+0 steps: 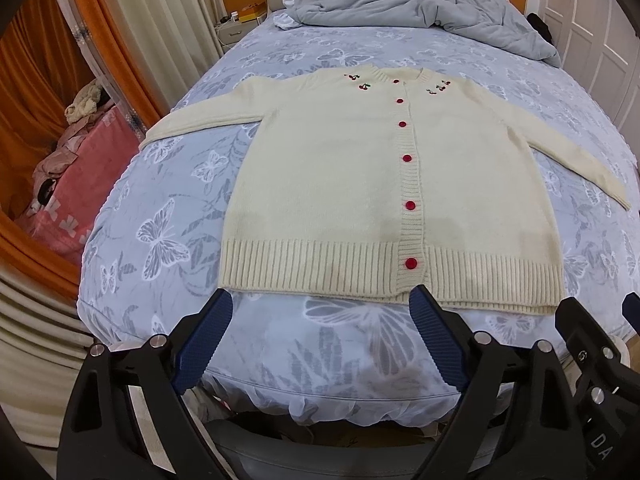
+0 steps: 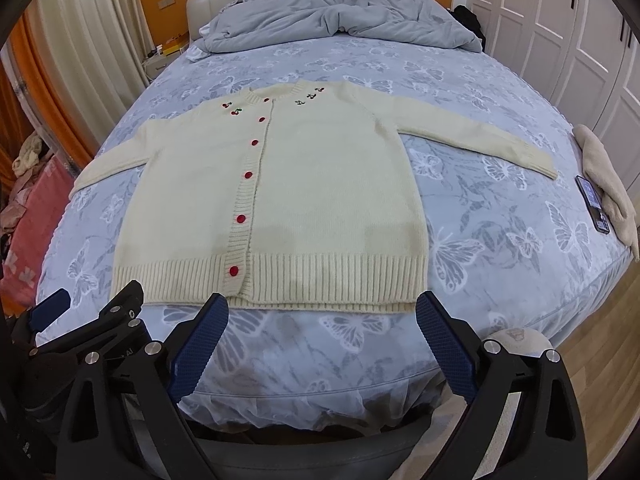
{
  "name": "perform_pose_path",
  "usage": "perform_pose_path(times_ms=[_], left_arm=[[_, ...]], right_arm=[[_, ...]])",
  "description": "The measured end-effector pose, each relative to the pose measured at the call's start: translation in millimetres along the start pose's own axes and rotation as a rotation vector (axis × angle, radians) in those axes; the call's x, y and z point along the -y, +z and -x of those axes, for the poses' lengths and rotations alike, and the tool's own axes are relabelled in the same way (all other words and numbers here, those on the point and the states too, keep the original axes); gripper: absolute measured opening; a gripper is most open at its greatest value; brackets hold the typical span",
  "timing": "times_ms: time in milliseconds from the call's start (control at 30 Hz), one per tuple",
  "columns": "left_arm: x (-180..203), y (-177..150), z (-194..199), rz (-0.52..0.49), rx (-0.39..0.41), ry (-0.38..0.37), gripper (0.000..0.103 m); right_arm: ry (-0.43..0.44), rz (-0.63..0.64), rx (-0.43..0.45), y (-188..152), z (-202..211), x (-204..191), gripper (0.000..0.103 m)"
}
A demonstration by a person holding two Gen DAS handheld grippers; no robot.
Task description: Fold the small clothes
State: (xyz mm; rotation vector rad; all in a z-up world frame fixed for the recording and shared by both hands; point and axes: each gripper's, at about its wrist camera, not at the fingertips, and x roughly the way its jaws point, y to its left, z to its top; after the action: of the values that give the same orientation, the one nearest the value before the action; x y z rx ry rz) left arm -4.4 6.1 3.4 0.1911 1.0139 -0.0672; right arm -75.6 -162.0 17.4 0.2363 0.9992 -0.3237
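Observation:
A small cream knit cardigan (image 1: 332,184) with red buttons and cherry embroidery lies flat and face up on the bed, both sleeves spread out; it also shows in the right wrist view (image 2: 320,184). My left gripper (image 1: 322,300) is open and empty, hovering just short of the ribbed hem. My right gripper (image 2: 322,304) is open and empty, also just short of the hem, to the right of the left one. The right gripper's finger shows at the right edge of the left wrist view (image 1: 580,320), and the left gripper shows at the lower left of the right wrist view (image 2: 52,308).
The bed (image 2: 500,240) has a blue butterfly sheet. A crumpled grey duvet (image 2: 340,16) lies at the head. A phone (image 2: 594,204) and a beige cloth (image 2: 608,184) lie at the bed's right edge. White wardrobes (image 2: 580,40) stand right; pink bedding (image 1: 80,184) and curtains left.

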Motion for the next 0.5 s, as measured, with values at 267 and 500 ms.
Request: perform_pose_path(times_ms=[267,500], left_arm=[[0.4,-1.5,-0.3,-0.001,0.003,0.006,0.087],[0.8,-1.5,0.2,-0.002,0.006,0.011,0.087]], right_arm=[[-0.001,0.0,-0.001,-0.1,-0.1,-0.6,0.094],[0.0,0.0,-0.001,0.1,0.1,-0.1,0.094]])
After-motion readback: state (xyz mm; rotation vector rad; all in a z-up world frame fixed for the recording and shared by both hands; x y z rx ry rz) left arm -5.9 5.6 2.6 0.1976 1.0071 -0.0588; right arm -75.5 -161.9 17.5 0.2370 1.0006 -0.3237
